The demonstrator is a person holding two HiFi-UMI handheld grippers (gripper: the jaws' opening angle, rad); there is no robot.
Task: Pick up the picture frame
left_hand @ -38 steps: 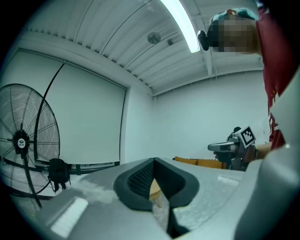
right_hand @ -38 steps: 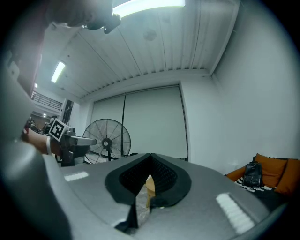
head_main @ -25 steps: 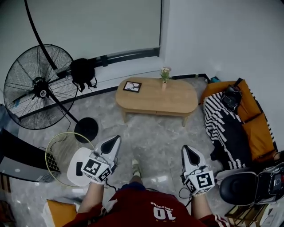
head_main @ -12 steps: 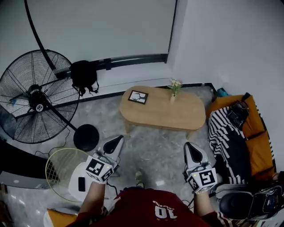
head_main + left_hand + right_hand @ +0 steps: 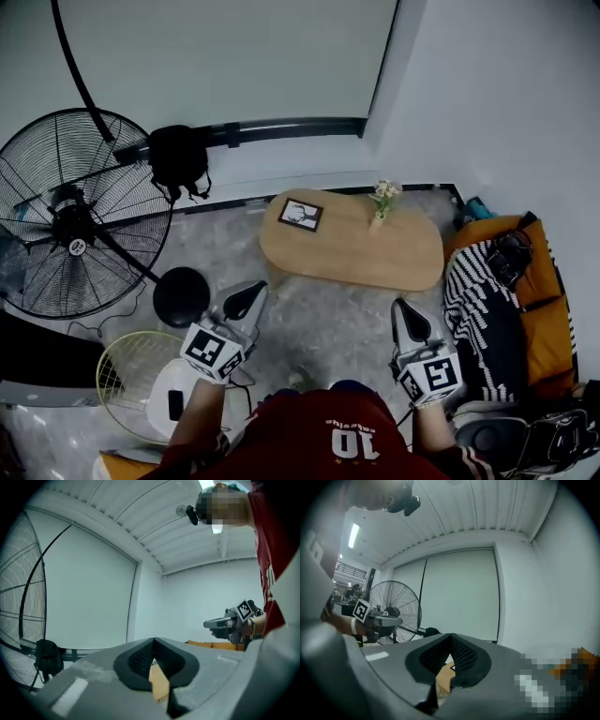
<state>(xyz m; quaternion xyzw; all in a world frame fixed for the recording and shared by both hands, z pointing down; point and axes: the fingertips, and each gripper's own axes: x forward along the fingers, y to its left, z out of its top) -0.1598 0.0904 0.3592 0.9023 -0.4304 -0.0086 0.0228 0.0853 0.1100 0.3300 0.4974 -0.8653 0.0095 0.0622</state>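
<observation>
The picture frame (image 5: 301, 215), dark-edged with a pale print, lies flat on the left end of the oval wooden table (image 5: 366, 262). Both grippers are held level over the floor, short of the table's near edge and well apart from the frame. My left gripper (image 5: 246, 298) (image 5: 153, 641) is shut with nothing in it. My right gripper (image 5: 407, 319) (image 5: 451, 638) is also shut and empty. Through the slit under each pair of pads a strip of the table (image 5: 159, 684) (image 5: 442, 680) shows. Each gripper view shows the other gripper off to the side.
A small vase of flowers (image 5: 381, 201) stands on the table. A large floor fan (image 5: 70, 220) and its round base (image 5: 181, 295) stand left, with a black bag (image 5: 178, 157) on the wall rail. A sofa with a striped blanket (image 5: 478, 309) is right. A wire guard (image 5: 131, 380) lies near left.
The person has walked toward the table, so it and the frame sit lower and nearer in the head view. Both grippers came forward with the body and stayed shut.
</observation>
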